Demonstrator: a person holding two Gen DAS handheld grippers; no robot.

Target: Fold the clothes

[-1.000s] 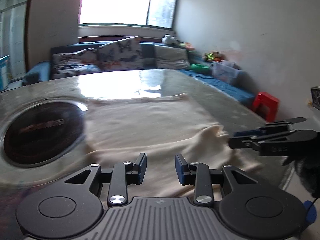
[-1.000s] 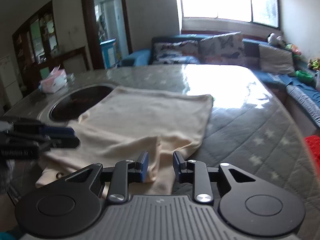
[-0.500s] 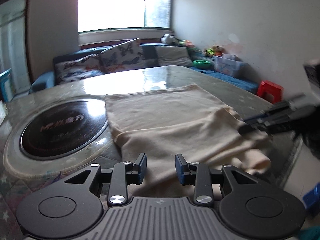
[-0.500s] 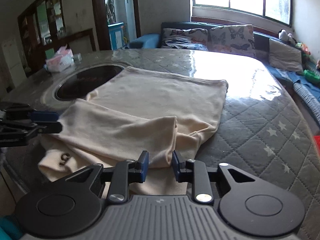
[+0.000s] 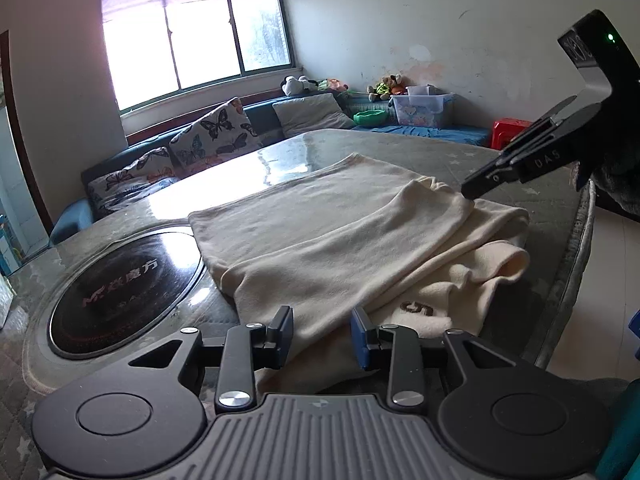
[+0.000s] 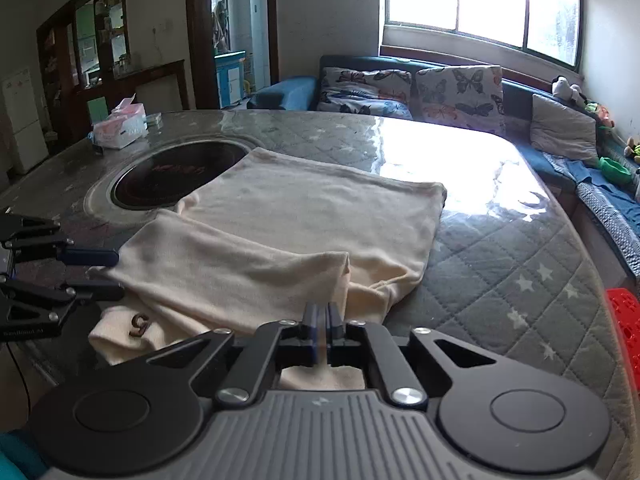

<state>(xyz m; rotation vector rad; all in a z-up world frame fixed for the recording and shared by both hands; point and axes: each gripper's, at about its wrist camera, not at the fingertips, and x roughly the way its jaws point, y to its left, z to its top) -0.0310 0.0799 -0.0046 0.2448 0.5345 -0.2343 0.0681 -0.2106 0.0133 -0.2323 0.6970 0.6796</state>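
Cream cloth of the shirt lies partly folded at the near edge of the table, one flap laid over the body. The right gripper has its jaws pressed together on the near corner of that flap. The left gripper stands with its jaws apart, the hem between them but not pinched. Farther, the shirt reaches the dark round cooktop. Behind the table stands a sofa with butterfly cushions.
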